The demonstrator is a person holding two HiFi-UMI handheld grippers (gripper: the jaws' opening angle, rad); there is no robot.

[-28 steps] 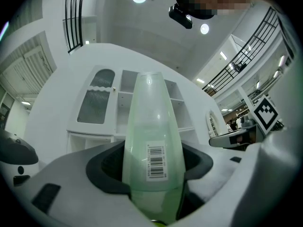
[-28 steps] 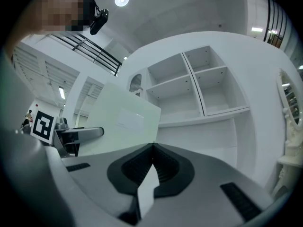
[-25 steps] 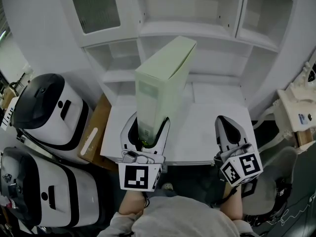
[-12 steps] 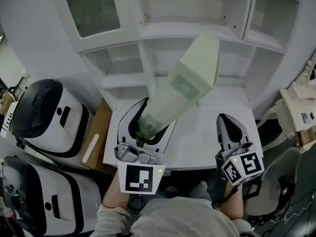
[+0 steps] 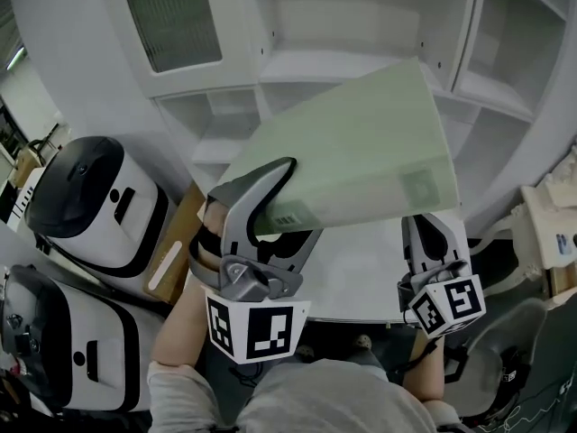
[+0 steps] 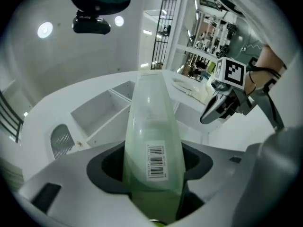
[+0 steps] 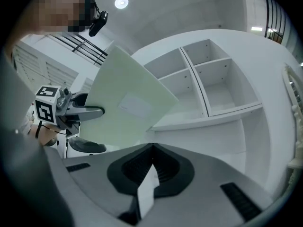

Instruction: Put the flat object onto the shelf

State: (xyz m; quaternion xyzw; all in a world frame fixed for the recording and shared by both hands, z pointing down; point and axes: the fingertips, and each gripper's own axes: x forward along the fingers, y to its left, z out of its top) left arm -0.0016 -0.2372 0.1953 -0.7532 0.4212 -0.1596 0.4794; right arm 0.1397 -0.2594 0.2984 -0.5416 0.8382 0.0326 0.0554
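My left gripper is shut on one end of a flat pale green box. The box is held up over the white table, its broad face turned up and its far end pointing right toward the white shelf unit. In the left gripper view the box runs out between the jaws, with a barcode label facing the camera. My right gripper hangs shut and empty over the table's right side, partly under the box. The right gripper view shows the box at left, in front of the empty shelf compartments.
Two white-and-black appliances stand at the left, with a cardboard piece beside the table. A chair and a white item are at the right. The upper left shelf door has a mesh panel.
The box has swung from standing upright to lying tilted toward the right, and the left gripper has rolled and risen with it. The right gripper has hardly moved.
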